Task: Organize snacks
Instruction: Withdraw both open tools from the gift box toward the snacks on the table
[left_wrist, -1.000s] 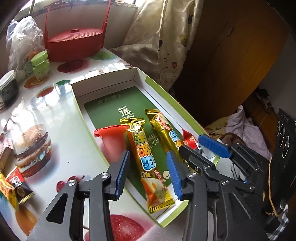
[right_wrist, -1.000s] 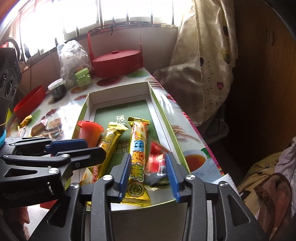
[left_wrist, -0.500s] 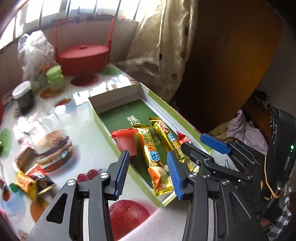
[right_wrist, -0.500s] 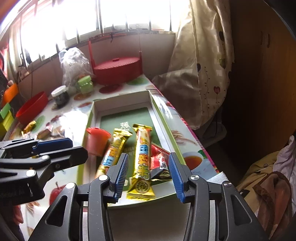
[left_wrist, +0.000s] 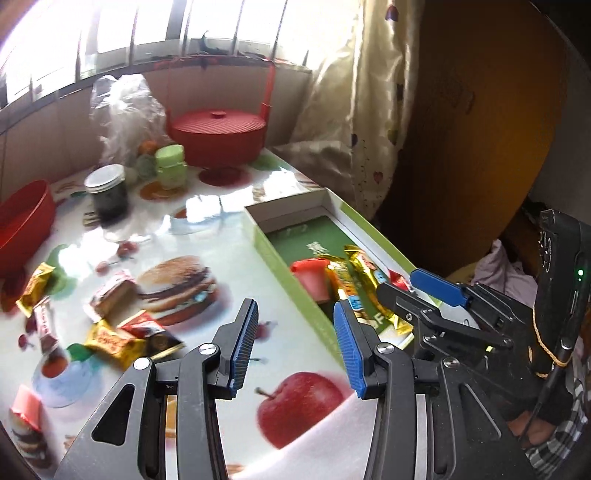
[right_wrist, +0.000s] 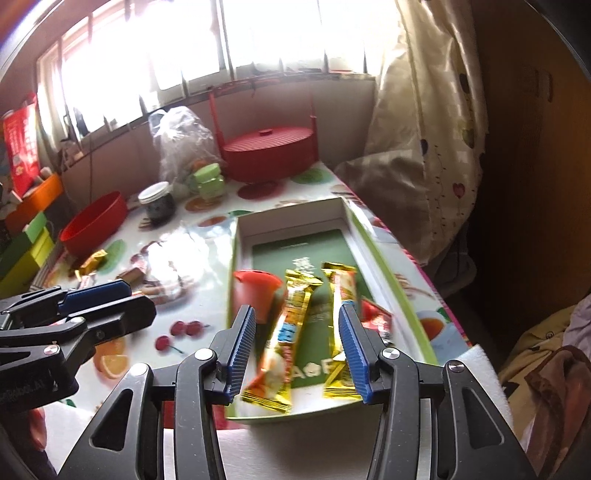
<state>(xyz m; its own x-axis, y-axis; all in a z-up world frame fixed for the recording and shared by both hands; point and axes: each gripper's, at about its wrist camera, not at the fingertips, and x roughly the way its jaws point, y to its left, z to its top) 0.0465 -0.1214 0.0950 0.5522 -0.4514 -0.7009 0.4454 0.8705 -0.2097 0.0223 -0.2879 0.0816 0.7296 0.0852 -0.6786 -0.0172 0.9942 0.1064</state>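
A white box with green edges lies on the printed tablecloth. It holds a red cup, two long golden snack bars and a small red packet. My right gripper hovers over the box's near end; its jaws are opening and nothing is pressed between them. My left gripper is open and empty above the table, left of the box. Loose snacks lie to its left: a yellow packet, a red-black packet and a wrapped bar.
At the back stand a red lidded basket, a green container, a dark jar and a plastic bag. A red bowl sits at far left. A curtain hangs beside the table's right edge.
Both grippers have pulled back and risen from the box. The left view has swung left, bringing the loose snacks into sight. The right jaws stand a little wider.
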